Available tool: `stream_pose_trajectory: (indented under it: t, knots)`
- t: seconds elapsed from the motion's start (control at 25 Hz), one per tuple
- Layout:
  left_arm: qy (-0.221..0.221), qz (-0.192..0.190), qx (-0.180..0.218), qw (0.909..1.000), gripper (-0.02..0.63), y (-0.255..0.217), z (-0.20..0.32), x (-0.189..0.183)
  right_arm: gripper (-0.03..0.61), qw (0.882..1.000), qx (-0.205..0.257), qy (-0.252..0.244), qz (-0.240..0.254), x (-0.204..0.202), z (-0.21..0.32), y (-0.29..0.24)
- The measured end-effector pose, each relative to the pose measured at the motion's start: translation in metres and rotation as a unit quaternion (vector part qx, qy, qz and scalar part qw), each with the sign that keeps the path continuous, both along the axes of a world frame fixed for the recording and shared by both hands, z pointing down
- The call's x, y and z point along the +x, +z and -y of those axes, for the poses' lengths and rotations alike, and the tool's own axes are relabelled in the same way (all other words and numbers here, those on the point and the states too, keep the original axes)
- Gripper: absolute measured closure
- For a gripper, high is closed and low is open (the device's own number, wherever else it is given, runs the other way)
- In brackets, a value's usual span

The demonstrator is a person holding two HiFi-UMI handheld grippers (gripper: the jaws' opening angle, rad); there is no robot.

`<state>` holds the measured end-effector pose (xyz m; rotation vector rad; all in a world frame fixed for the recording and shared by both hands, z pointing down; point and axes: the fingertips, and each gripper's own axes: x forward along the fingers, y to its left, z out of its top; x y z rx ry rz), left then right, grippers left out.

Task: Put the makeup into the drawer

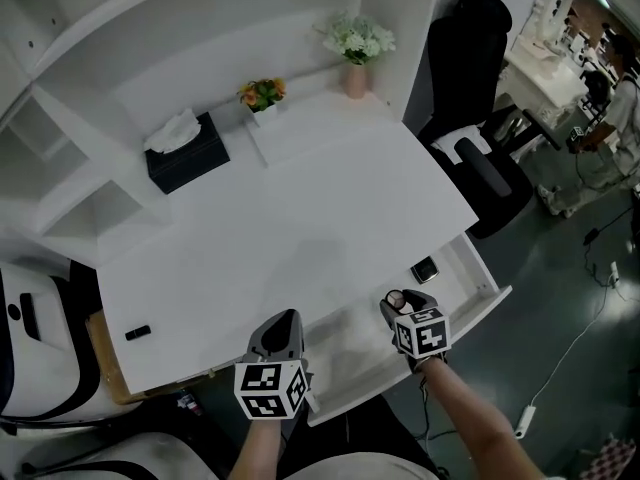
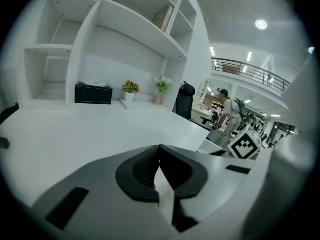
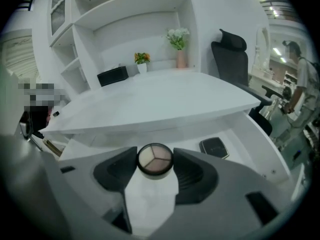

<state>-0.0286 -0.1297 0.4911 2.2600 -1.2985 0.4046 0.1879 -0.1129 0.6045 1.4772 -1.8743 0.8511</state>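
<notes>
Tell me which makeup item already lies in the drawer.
The dark square compact; the round three-shade palette is instead gripped in the right gripper.

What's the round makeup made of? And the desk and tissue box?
The round makeup seems a black plastic case with a shiny rim, holding three matte powder wedges. The desk is smooth white, probably painted or laminated wood; no grain shows. The tissue box is matte black, maybe leather-look; too far to tell.
</notes>
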Motion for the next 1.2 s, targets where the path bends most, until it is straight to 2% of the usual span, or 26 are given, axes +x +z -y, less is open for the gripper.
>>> stream_pose_trajectory:
  t: [0.36, 1.2]
  knots:
    - [-0.054, 0.007, -0.014, 0.9984, 0.611, 0.009, -0.002, -0.027, 0.350, 0.998, -0.033, -0.044, -0.021, -0.016, 0.017, 0.033]
    - [-0.125, 0.019, -0.036, 0.9913, 0.611, 0.025, -0.016, -0.059, 0.350, 0.994, -0.063, -0.071, -0.050, -0.018, 0.031, 0.083]
